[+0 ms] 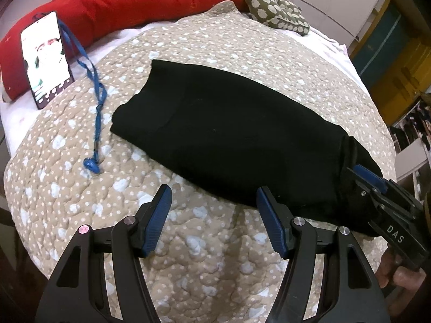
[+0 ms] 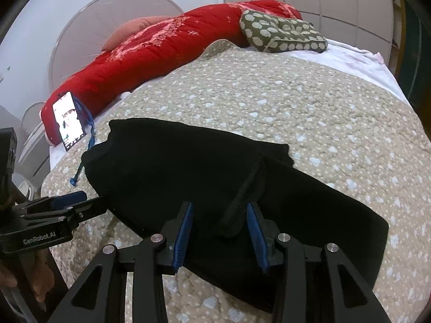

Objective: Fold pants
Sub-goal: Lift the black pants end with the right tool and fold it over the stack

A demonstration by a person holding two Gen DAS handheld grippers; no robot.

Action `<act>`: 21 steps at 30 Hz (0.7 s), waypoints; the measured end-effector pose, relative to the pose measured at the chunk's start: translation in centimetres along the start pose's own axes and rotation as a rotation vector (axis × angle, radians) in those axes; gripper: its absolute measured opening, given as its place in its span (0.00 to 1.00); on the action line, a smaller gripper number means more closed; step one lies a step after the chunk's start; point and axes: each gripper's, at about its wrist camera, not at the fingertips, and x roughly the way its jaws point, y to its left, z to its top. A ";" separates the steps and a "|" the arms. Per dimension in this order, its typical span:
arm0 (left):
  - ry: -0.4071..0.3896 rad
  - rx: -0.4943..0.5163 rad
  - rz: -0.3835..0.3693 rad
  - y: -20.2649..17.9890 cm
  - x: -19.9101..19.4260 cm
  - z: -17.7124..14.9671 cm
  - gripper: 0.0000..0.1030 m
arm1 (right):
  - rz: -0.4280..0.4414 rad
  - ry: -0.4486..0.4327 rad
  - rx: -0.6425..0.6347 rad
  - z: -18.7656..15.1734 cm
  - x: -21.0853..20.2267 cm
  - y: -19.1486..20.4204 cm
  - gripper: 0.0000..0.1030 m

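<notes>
The black pants (image 1: 223, 132) lie folded lengthwise on a beige spotted quilt (image 1: 188, 242). They also show in the right wrist view (image 2: 188, 167). My left gripper (image 1: 212, 204) is open and empty, hovering just off the pants' near edge; it also shows at the left in the right wrist view (image 2: 89, 202). My right gripper (image 2: 219, 220) has its jaws partly open around a raised fold of the black cloth, pads not pressing it. In the left wrist view the right gripper (image 1: 361, 177) sits at the pants' right end.
A phone (image 1: 45, 59) with a lit screen leans on a red duvet (image 1: 129, 2) at the back left, its blue lanyard (image 1: 95, 107) trailing over the quilt. A green patterned cushion (image 1: 274, 5) lies at the back. Wardrobes stand to the right.
</notes>
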 end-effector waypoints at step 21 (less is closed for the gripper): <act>0.001 -0.190 -0.131 3.8 0.8 0.1 0.69 | 0.149 0.055 -0.169 5.8 6.1 5.3 0.45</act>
